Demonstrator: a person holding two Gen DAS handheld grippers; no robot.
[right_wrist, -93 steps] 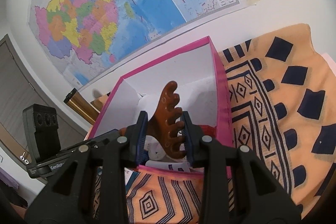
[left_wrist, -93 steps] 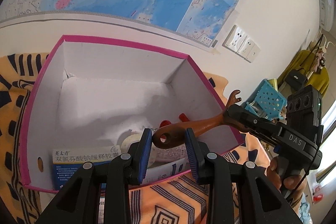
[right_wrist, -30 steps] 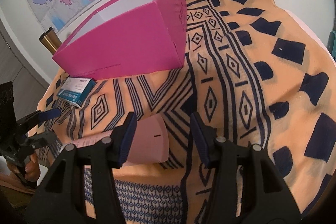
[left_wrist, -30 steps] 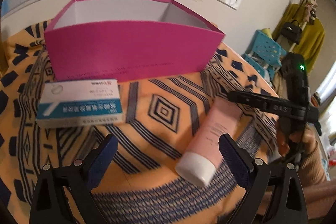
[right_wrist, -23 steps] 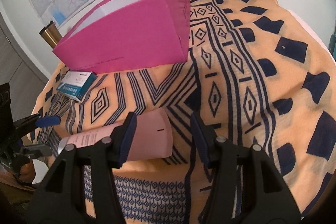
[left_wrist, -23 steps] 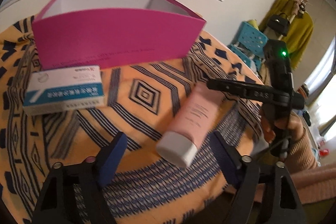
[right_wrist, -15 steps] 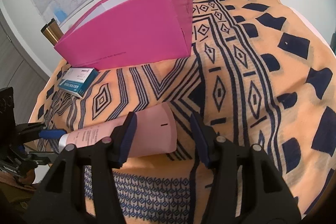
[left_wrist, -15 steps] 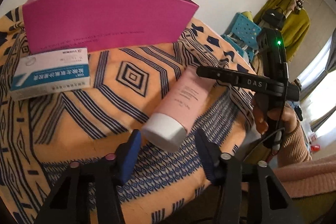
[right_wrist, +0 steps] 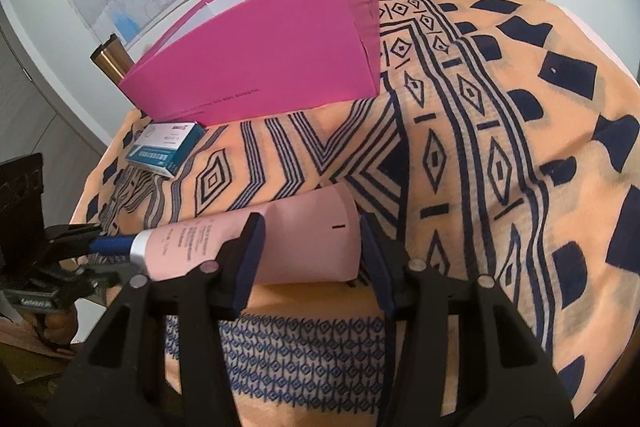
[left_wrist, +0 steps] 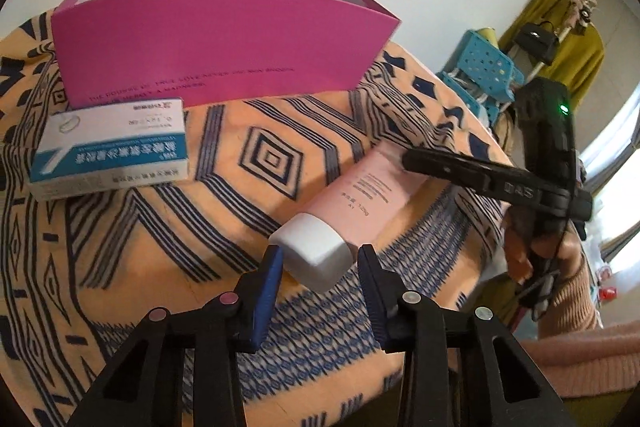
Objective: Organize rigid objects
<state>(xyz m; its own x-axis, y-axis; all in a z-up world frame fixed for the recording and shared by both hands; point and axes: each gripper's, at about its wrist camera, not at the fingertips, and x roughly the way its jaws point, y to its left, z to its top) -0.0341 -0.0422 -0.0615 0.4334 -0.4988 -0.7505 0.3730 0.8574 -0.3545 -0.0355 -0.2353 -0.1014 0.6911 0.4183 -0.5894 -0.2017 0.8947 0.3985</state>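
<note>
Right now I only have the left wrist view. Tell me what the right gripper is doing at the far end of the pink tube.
Observer: In the right wrist view, the flat crimped end of the pink tube sits between the fingers of the right gripper. The jaws are closing, with a pad at each edge of the tube.
Operator: Now check around the pink box for anything I can't see.
Observer: A brass-coloured cylinder stands at the far left corner of the pink box, partly hidden behind it.
</note>
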